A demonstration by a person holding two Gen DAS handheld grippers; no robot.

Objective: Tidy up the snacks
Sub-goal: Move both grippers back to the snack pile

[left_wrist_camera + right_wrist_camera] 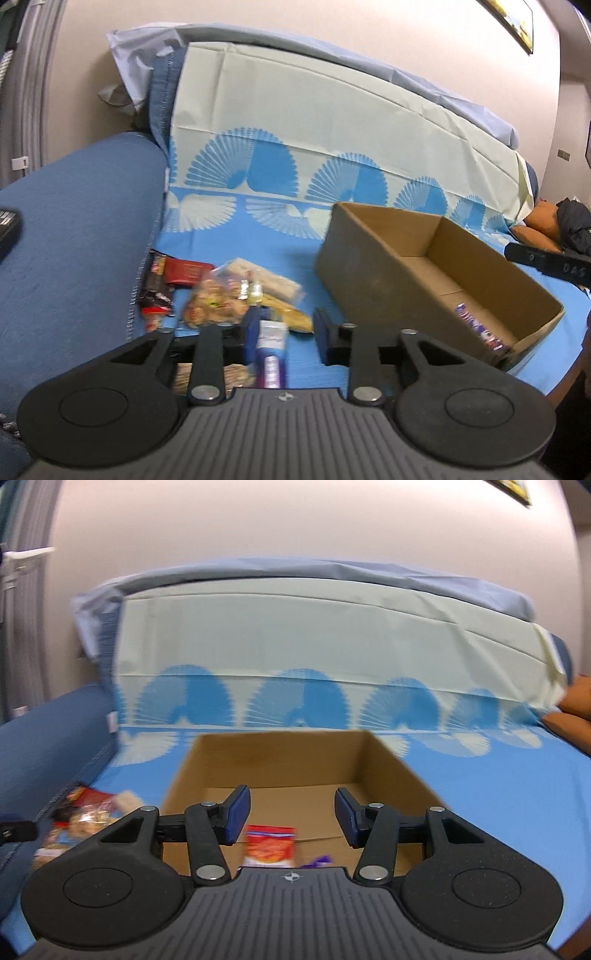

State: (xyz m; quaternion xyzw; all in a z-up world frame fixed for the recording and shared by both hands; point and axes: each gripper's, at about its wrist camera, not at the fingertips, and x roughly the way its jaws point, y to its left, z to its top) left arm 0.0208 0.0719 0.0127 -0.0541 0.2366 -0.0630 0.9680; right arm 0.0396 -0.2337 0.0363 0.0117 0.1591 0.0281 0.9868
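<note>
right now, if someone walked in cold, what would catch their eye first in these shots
The open cardboard box on the bright blue fan-patterned sheet stands out first, with the right gripper open above it and a red snack packet lying inside. To its left on the sheet is a jumbled pile of snacks. The left gripper hovers open there, over a white and purple packet.

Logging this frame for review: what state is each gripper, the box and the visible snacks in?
left gripper: open, empty, over a purple-and-white packet.
right gripper: open, empty, above the box.
cardboard box: open-topped, holds an orange packet.
snack pile: loose on the blue sheet, outside the box.
</note>
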